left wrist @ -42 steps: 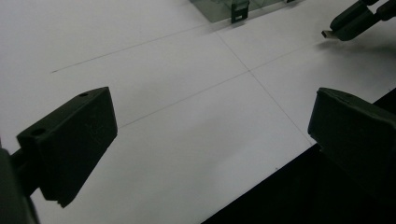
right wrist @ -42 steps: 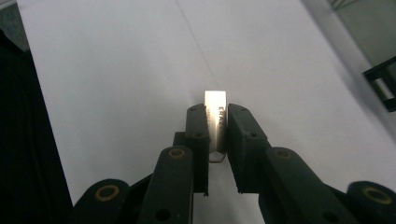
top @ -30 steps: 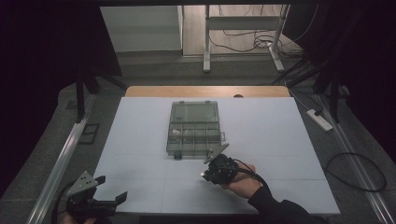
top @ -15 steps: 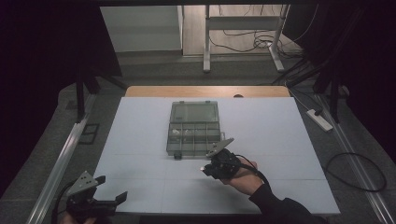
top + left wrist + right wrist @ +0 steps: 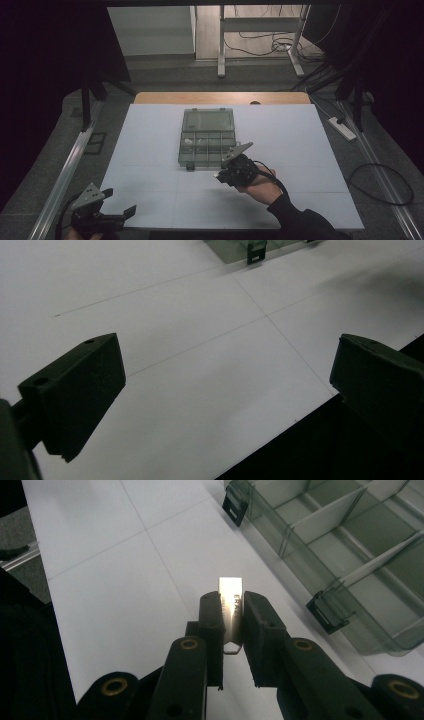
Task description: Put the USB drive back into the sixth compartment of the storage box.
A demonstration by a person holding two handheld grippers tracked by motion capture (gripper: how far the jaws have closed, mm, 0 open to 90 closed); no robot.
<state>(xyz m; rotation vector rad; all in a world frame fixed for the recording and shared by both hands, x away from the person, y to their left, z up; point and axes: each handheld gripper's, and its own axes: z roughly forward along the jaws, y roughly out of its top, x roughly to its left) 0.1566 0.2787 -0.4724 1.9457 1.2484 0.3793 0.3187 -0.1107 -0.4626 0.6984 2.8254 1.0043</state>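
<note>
My right tool (image 5: 232,612) is clamped on a small flat metal piece (image 5: 231,597), seen up close in its own view; the clear compartment box (image 5: 350,555) lies just ahead to its right. The high view shows my left tool (image 5: 120,215) gaping empty at the worktop's (image 5: 150,150) near corner.

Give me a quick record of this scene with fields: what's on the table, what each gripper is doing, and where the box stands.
surface: white table
box: clear compartment box, lid open, mid table toward the far edge
held item: flat metal piece, upright between the pads
right gripper: shut on the metal piece, just beside the box's near edge
left gripper: open, nothing between its jaws, at the table's near left corner
box contents: small pale bits in one compartment, too small to tell
</note>
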